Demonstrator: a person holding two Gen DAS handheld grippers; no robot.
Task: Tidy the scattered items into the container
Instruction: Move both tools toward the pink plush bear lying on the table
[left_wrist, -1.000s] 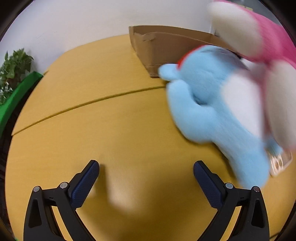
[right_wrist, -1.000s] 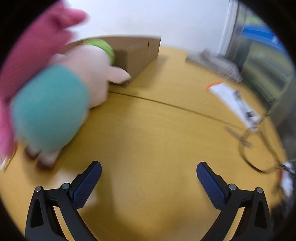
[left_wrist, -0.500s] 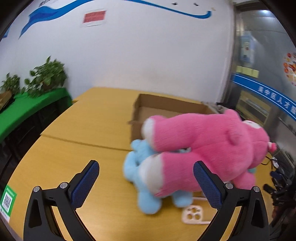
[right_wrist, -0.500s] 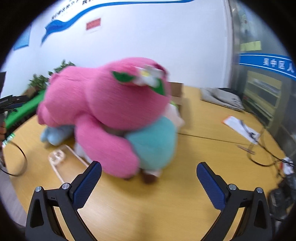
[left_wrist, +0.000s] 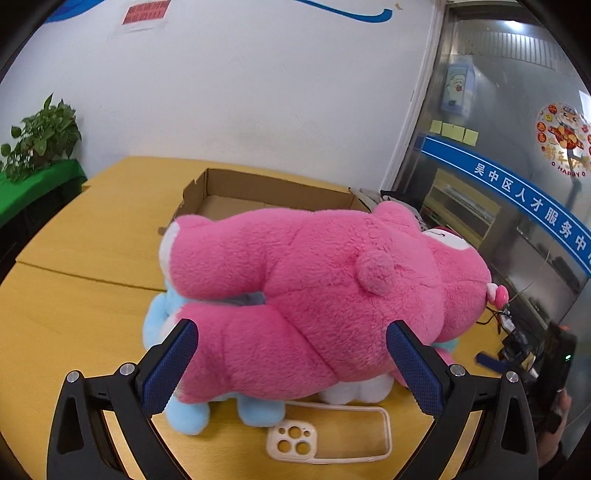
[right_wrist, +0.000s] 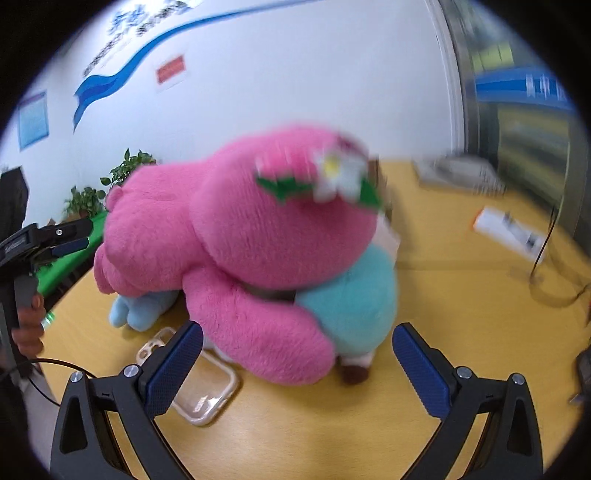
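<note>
On the yellow table (left_wrist: 74, 295), we have swung both views up onto the pink plush (left_wrist: 314, 295), piled before the cardboard box (left_wrist: 273, 192); left gripper (left_wrist: 291, 362) and right gripper (right_wrist: 297, 363), jaws apart, now frame it, so grasping comes next.

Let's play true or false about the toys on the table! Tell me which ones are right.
1. The pink plush lies on top of the other soft toys. True.
2. The cardboard box is full of toys. False: what shows of its inside looks bare.
3. A clear phone case lies on the table. True.
4. The left tool squeezes the blue plush. False: it is open, holding nothing.
5. The right tool is open. True.
</note>
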